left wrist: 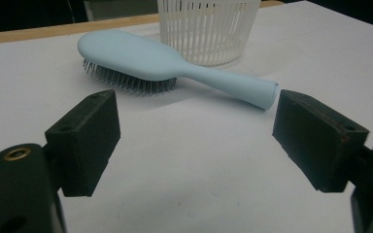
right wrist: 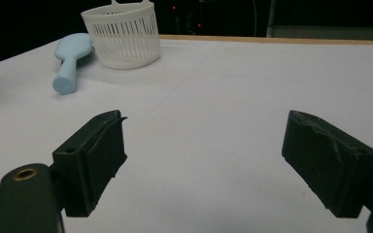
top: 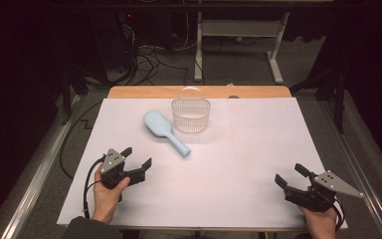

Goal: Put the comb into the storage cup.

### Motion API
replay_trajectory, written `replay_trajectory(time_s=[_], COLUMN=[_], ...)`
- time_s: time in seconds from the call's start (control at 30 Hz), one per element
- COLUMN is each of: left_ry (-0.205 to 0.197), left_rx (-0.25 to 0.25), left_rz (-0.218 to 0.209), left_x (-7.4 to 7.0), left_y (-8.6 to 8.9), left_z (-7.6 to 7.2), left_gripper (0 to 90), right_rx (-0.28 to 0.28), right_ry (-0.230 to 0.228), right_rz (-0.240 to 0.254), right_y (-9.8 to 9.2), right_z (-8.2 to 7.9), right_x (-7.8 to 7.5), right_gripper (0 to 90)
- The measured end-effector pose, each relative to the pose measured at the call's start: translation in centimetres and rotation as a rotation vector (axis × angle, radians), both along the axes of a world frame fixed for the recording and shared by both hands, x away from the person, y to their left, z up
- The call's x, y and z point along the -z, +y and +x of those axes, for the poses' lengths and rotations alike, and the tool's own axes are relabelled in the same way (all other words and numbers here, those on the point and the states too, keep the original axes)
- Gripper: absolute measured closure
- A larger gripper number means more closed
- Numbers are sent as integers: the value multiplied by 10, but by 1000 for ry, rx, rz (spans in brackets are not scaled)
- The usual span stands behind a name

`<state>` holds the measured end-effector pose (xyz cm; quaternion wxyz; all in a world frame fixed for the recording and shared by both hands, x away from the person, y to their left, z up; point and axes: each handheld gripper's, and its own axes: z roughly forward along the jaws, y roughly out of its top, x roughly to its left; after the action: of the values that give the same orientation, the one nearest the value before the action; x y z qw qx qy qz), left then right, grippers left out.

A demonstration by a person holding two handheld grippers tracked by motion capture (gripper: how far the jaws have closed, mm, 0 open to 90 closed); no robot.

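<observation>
Your left gripper [top: 136,156] sits near the table's [top: 258,149] front left with its jaws spread wide and nothing between them; the blue hairbrush [top: 164,131] lies bristles down just ahead of it, beside the white basket [top: 191,115]. Your right gripper [top: 290,175] rests at the front right, jaws likewise spread and empty

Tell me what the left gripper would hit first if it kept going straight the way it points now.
Most likely the light blue hairbrush, around its handle: it lies straight across the gap between the open jaws of the left gripper, with bare table before it. The white basket stands just behind.
</observation>
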<state>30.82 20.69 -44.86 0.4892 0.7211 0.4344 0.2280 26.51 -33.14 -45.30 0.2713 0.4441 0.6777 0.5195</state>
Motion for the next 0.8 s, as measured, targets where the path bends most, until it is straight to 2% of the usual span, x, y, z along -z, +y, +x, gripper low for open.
replay_trajectory(time_s=[0.57, 0.8], left_ry=[6, 26], left_rx=[40, 56], left_rz=[18, 34], left_x=[-2, -2], left_y=[-18, -27], left_z=[11, 17], left_gripper=[184, 184], right_rx=[-2, -5], right_ry=[6, 6], right_rz=[-2, -1], right_y=[0, 0], right_z=[0, 1], right_x=[1, 1], right_gripper=[163, 163])
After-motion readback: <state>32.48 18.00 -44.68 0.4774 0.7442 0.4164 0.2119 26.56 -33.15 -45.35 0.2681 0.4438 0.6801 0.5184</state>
